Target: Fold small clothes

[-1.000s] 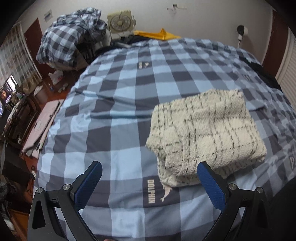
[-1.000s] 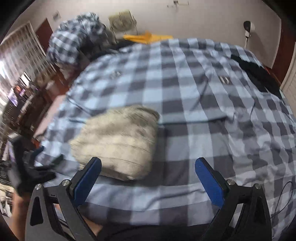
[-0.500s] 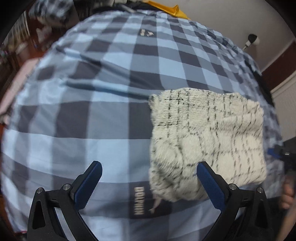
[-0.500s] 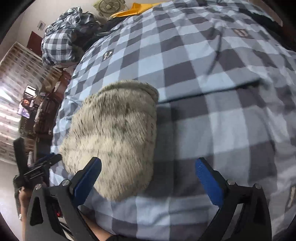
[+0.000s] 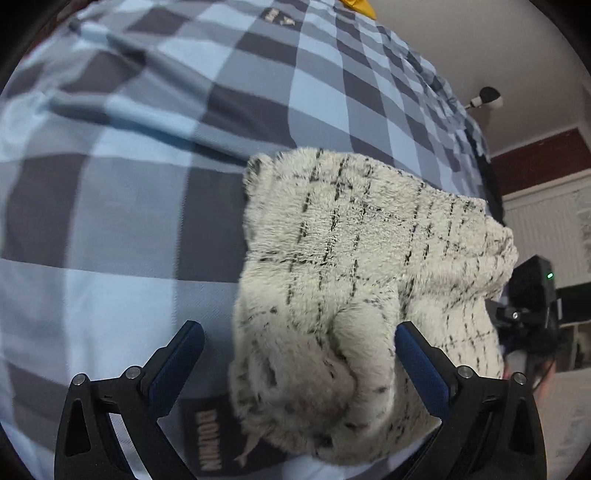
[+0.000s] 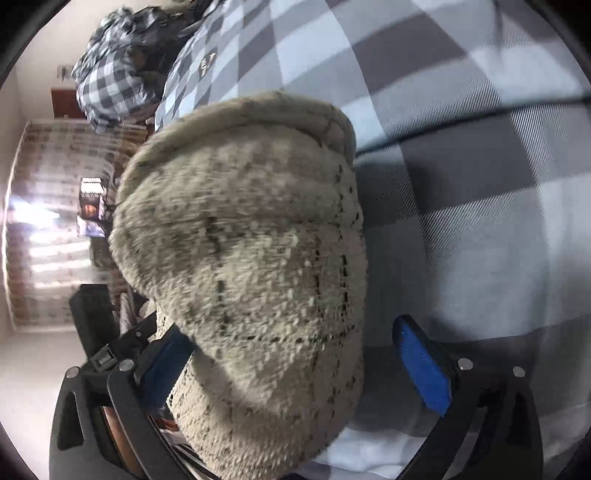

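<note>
The folded fleece garment (image 5: 369, 266) is cream, crossed by thin black grid lines. Beneath it the bedspread (image 5: 147, 184) is checked in pale blue, grey and dark slate. Beyond the garment lies a yellow cloth (image 5: 360, 5). Both grippers' finger pads (image 5: 177, 365) are blue on black frames.

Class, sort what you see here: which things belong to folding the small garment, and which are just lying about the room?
Part of the job:
fleece garment, folded on the bed
left gripper, open
right gripper, open
checked bed cover, the work surface

Just lying about:
heap of checked bedding
yellow item
wall lamp
</note>
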### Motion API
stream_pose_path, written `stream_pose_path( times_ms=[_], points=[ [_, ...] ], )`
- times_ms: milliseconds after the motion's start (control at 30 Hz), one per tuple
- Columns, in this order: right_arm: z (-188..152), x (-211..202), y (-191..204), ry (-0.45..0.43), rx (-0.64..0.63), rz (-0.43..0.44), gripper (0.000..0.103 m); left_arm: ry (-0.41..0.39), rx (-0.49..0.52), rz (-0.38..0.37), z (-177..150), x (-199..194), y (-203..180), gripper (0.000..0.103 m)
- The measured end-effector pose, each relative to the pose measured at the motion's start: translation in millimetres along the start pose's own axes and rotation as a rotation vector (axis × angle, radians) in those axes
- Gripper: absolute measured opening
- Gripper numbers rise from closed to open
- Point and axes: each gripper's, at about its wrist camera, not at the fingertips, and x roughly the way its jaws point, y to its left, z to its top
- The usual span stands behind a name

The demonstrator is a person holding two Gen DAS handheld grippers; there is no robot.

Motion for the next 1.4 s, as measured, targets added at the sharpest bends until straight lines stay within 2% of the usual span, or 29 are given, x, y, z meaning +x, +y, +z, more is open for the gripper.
stream_pose_path(
  times_ms=[67, 167, 267, 300, 367, 400, 433, 467, 567, 633, 700, 867, 967, 1033, 1067, 1167, 1300, 1400],
  points=[
    [-1, 0, -2, 0.002, 0.016, 0.021, 0.102, 0.025, -0.072, -0.078, 0, 15, 9, 0.103],
    [-3, 4, -4, 0.007, 0.036, 0.062, 0.102, 0.086, -0.257, -0.201, 0, 34, 31, 0.103],
    [-1, 18, -5, 0.059, 0.061, 0.144, 0.102, 0.088, -0.284, -0.216, 1, 37, 33, 0.103],
    [-2, 20, -4, 0.066, 0.062, 0.147, 0.102, 0.086, -0.284, -0.212, 0, 38, 31, 0.103],
    [-2, 22, -1, 0.085, 0.044, 0.138, 0.102, 0.081, -0.279, -0.200, -1, 38, 28, 0.103],
    [-3, 20, 1, 0.083, 0.034, 0.130, 0.102, 0.080, -0.272, -0.198, -3, 36, 24, 0.096],
    [-5, 18, 5, 0.078, 0.021, 0.118, 0.102, 0.078, -0.267, -0.216, -2, 34, 21, 0.078],
    [-9, 15, 11, 0.071, -0.008, 0.092, 0.098, 0.072, -0.258, -0.230, -1, 30, 17, 0.072],
    [-20, 1, 23, 0.033, -0.048, 0.062, 0.080, 0.050, -0.180, -0.157, 0, 20, 0, 0.062],
    [-29, -7, 29, 0.013, -0.070, 0.053, 0.073, 0.025, -0.150, -0.124, -2, 11, -10, 0.055],
    [-41, -18, 36, -0.018, -0.090, 0.049, 0.069, -0.005, -0.122, -0.100, -5, 0, -22, 0.052],
    [-68, -56, 61, -0.102, -0.170, 0.031, 0.067, -0.064, -0.040, -0.090, -9, -30, -55, 0.050],
    [-71, -76, 74, -0.136, -0.200, 0.036, 0.067, -0.119, 0.018, -0.074, 1, -51, -74, 0.050],
    [-58, -92, 84, -0.159, -0.215, 0.046, 0.067, -0.157, 0.062, -0.066, 20, -62, -89, 0.050],
    [-51, -98, 85, -0.121, -0.233, 0.056, 0.067, -0.169, 0.076, -0.066, 31, -65, -94, 0.050],
    [-18, -109, 95, -0.151, -0.244, 0.058, 0.067, -0.206, 0.118, -0.070, 82, -65, -110, 0.050],
    [31, -100, 99, -0.177, -0.233, 0.054, 0.067, -0.234, 0.141, -0.065, 148, -49, -118, 0.050],
    [65, -84, 89, -0.179, -0.190, 0.058, 0.068, -0.232, 0.101, -0.074, 188, -24, -107, 0.050]
  ],
)
